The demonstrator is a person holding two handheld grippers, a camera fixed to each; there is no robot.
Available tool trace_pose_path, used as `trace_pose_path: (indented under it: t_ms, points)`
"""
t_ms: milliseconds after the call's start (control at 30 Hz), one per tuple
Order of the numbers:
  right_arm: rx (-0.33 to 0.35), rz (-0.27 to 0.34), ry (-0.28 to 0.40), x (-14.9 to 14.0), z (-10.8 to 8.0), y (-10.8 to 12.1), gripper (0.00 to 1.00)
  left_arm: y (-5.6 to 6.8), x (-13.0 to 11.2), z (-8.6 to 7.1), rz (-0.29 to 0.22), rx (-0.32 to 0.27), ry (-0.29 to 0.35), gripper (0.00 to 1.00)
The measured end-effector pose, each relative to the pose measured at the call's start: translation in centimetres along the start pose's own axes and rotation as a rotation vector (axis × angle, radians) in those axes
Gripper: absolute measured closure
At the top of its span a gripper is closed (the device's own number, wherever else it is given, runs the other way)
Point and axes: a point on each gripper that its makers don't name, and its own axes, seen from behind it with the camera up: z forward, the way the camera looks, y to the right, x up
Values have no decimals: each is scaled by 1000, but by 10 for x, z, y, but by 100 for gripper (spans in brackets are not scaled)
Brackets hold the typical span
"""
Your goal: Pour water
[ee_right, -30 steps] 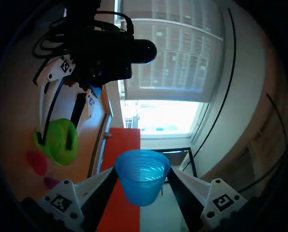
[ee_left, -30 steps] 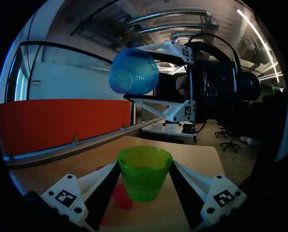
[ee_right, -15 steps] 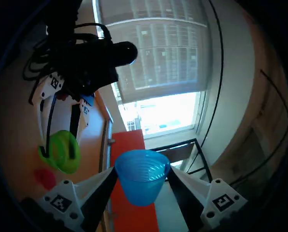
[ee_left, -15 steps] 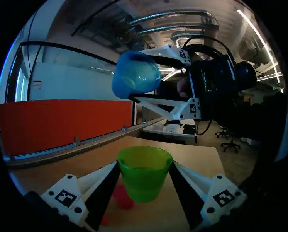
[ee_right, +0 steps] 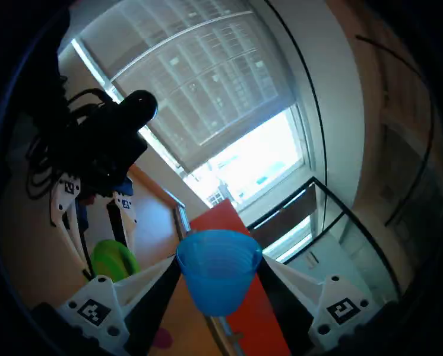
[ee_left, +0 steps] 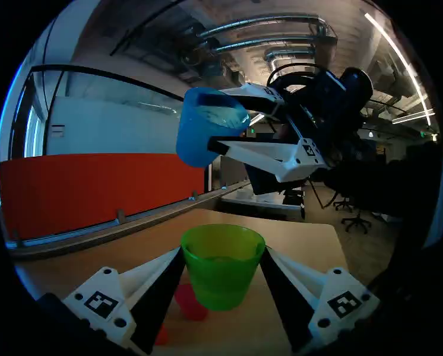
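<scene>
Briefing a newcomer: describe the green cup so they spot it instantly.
Find the orange partition behind the wooden table. Before it, the left gripper clamps a translucent green plastic cup. It is low and upright; the blue plastic cup hangs tilted above.

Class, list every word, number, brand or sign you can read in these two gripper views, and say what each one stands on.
None can be read.
Square black-and-white markers on the left gripper and the right gripper: patterns, not letters or numbers.
Small wall plate: too small to read.
Green cup and blue cup: no print to be seen.
</scene>
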Motion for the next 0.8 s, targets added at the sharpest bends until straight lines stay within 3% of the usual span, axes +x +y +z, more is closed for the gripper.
trace_pose_path:
  t_ms: [300, 800]
  points:
    - [19, 247, 23, 3, -5, -5, 9, -1, 0, -1, 4, 5, -5, 14]
    - [82, 605, 16, 2, 0, -18, 9, -1, 0, -1, 12, 9, -14, 14]
